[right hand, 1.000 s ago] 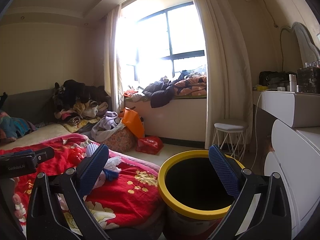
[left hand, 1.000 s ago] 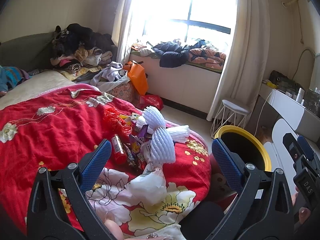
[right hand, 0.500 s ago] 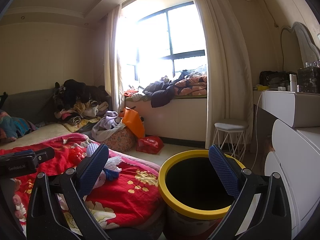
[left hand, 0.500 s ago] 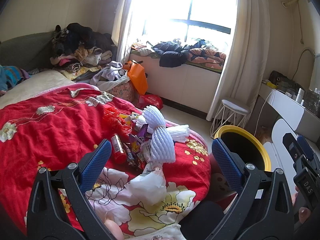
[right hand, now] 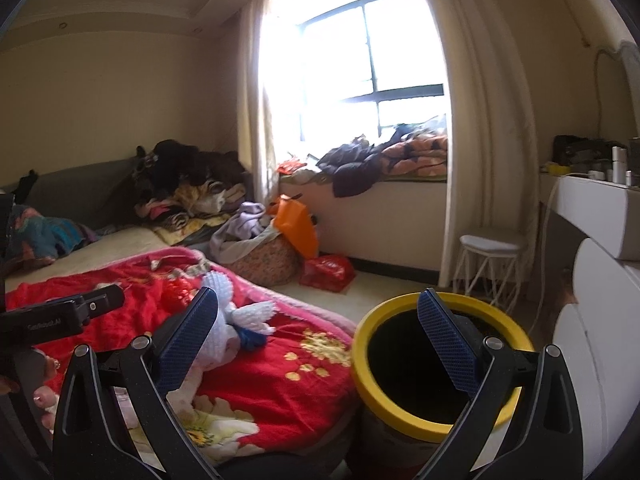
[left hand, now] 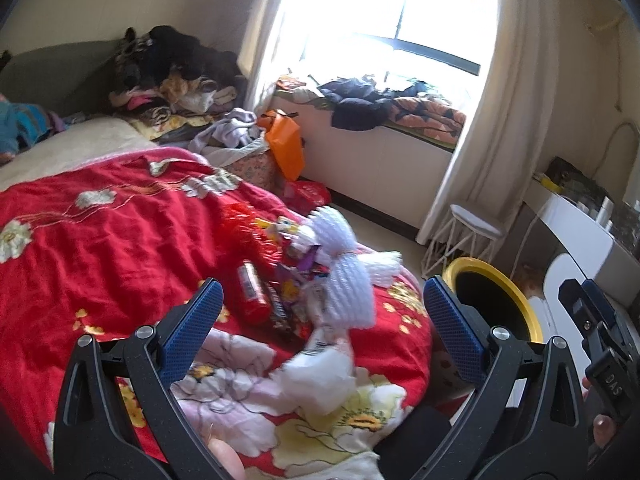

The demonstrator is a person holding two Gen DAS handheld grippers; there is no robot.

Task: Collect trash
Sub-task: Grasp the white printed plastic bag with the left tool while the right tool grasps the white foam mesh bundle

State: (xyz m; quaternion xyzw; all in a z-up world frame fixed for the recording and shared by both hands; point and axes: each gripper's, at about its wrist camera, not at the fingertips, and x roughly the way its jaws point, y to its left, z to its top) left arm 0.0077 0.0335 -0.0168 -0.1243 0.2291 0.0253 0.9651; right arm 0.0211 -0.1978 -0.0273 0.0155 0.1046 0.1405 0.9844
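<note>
Since the earlier frame the left tool (left hand: 318, 320) has swung slightly, so the trash pile looks blurred and sits a little higher between its fingers; the right tool (right hand: 316, 334) has barely shifted.

The room is a bedroom with cream walls, a bright window (right hand: 384, 64) hung with pale curtains (right hand: 484, 120), and a window seat (left hand: 372, 148) strewn with dark clothes and an orange patterned quilt. The bed (left hand: 80, 148) fills the left side, covered by a red floral quilt (left hand: 100, 240), with a heap of clothes (left hand: 172, 76) at its far corner. A white dresser (right hand: 592, 216) stands along the right wall, and a small white stool (right hand: 490, 256) stands near the curtain.

On the floor just beside the near right corner of the bed stands a bin with a yellow rim (right hand: 424, 420), dark inside. The trash lies near that corner of the bed: white foam netting (left hand: 348, 284), a crumpled white wrapper (left hand: 320, 376), a red can (left hand: 252, 296) and coloured snack wrappers (left hand: 292, 280).

Both tools are spread wide and hold nothing. The left one hangs over the trash, and the right one points at the bin's mouth.
</note>
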